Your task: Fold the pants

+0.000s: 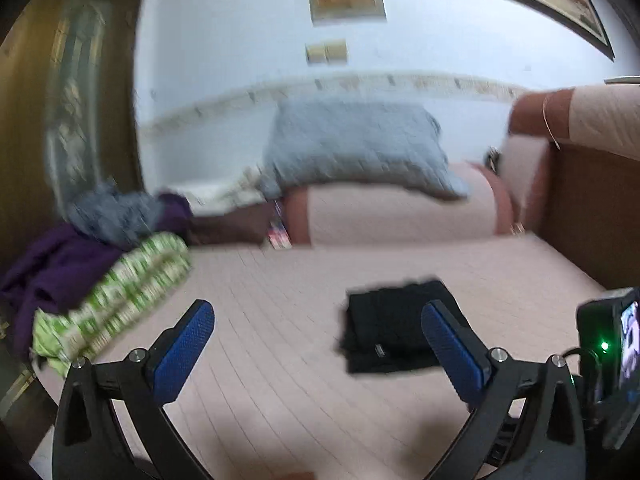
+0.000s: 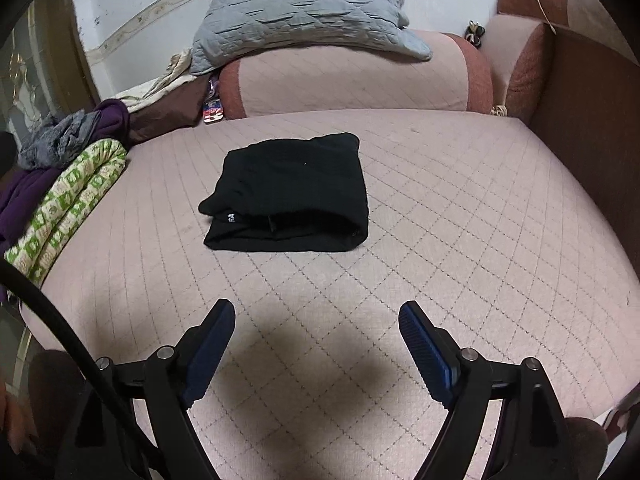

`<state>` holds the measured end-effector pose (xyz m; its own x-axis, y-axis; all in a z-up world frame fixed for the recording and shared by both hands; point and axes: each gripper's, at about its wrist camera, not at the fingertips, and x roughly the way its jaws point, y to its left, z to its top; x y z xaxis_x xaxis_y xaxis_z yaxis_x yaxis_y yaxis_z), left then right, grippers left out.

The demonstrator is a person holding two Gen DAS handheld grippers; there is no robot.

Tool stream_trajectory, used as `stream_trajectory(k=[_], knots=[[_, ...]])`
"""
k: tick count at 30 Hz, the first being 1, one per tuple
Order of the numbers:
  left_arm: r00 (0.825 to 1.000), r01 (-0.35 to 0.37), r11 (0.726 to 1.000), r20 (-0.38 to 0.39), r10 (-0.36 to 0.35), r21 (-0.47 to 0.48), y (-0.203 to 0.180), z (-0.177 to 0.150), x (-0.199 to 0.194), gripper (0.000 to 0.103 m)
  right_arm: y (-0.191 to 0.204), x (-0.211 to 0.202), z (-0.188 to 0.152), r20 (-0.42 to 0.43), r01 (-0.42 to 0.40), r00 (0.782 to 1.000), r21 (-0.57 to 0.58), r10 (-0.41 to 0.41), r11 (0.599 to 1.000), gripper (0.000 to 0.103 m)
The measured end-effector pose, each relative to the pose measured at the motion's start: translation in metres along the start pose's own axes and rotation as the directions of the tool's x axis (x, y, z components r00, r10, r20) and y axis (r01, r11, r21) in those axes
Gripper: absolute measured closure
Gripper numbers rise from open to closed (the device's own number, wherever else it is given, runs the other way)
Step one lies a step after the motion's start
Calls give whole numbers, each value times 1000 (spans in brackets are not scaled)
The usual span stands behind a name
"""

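The black pants (image 2: 290, 196) lie folded into a compact rectangle on the pink quilted bed cover (image 2: 460, 216). They also show in the left wrist view (image 1: 392, 326), partly behind the right blue finger pad. My left gripper (image 1: 318, 314) is open and empty, held above the bed short of the pants. My right gripper (image 2: 316, 314) is open and empty, well in front of the pants, with bare cover between it and them.
A pile of clothes with a green-and-white patterned cloth (image 2: 68, 204) and purple fabric (image 2: 114, 118) lies at the left edge. A pink bolster (image 2: 348, 76) with a grey quilted pillow (image 2: 304, 8) sits behind the pants. A brown bed frame (image 2: 592, 132) rises at right.
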<state>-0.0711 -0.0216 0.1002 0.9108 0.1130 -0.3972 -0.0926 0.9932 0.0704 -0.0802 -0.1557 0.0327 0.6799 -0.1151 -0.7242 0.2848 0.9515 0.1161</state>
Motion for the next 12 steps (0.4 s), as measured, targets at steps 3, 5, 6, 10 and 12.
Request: stream_trajectory(k=[3,5,6,10,12], knots=[[985,63,998,-159,-65,-16,1,-13,26,0,2,2,-4,-15,9,1000,-11,-10,1000,15],[961,87,995,-259,-94,-40,3,-25,42,0,4,4,-7,-27,14,1000,-20,-15,1000,15],[948,86,994,-303,-101,-62,4,-31,50,0,4,4,-9,-31,15,999,-24,-16,1000,15],[902,74,987,-413,-126,-140,12,-48,68,0,9,9,-13,-50,11,999,-44,-13,999,15],[888,71,984,-438,-137,-164,12,-53,71,0,10,13,-14,-58,10,998,-48,-12,999,15]])
